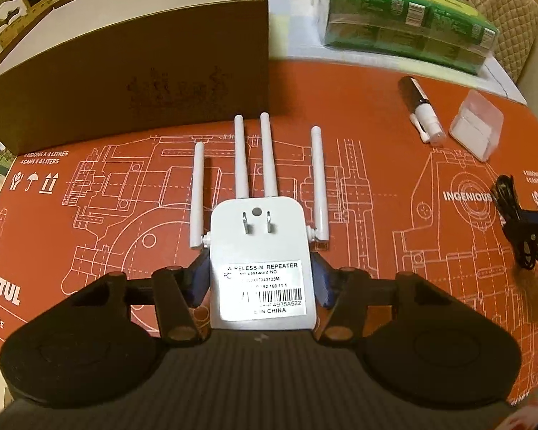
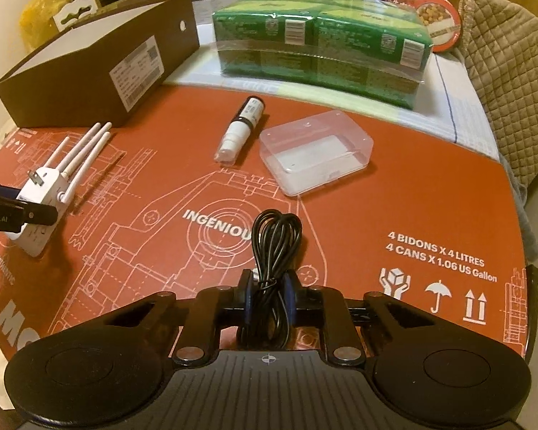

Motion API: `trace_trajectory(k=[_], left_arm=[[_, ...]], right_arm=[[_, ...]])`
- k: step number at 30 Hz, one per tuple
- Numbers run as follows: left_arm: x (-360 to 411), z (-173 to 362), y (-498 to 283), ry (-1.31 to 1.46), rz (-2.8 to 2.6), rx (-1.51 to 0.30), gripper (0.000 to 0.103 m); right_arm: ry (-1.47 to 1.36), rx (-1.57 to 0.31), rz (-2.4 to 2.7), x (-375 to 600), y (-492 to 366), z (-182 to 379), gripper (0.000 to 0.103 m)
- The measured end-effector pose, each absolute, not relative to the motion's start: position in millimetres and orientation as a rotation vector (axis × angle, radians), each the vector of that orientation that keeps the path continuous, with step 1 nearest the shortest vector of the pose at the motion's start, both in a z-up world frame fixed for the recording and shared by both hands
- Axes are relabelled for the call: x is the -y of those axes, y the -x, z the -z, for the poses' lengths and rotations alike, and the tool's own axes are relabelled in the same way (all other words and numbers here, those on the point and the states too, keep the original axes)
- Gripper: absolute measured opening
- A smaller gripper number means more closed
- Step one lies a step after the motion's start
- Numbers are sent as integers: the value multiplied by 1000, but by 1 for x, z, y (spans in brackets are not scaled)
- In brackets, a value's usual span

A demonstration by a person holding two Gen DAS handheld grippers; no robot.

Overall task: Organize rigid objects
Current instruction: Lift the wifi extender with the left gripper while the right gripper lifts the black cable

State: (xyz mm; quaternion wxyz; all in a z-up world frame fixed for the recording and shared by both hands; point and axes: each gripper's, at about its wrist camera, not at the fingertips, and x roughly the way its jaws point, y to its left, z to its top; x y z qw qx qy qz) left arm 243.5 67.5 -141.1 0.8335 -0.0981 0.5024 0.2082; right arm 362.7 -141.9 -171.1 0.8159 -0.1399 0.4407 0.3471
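Note:
My left gripper [image 1: 262,279] is shut on a white wireless repeater [image 1: 262,247] with several antennas pointing toward the brown box [image 1: 125,82]. The repeater, prongs up, is low over the red cardboard sheet [image 1: 376,215]; it also shows in the right wrist view [image 2: 43,193]. My right gripper [image 2: 268,294] is shut on a coiled black cable [image 2: 274,251], also seen at the right edge of the left wrist view [image 1: 516,229]. A small spray bottle [image 2: 238,129] and a clear plastic case [image 2: 315,150] lie on the sheet ahead of the right gripper.
The open brown box [image 2: 89,71] stands at the far left. A shrink-wrapped green pack [image 2: 322,43] sits at the back on a white cloth. A quilted chair [image 2: 513,71] is at the right. The red sheet [image 2: 161,251] covers the table.

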Motion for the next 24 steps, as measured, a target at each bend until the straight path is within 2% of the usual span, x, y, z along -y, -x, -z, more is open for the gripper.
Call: trace_trajectory(k=[24], left_arm=[[-96,111,-180,231,-377,-1015,52]], right_arm=[[226,-947,-836,110,-337,143,14]])
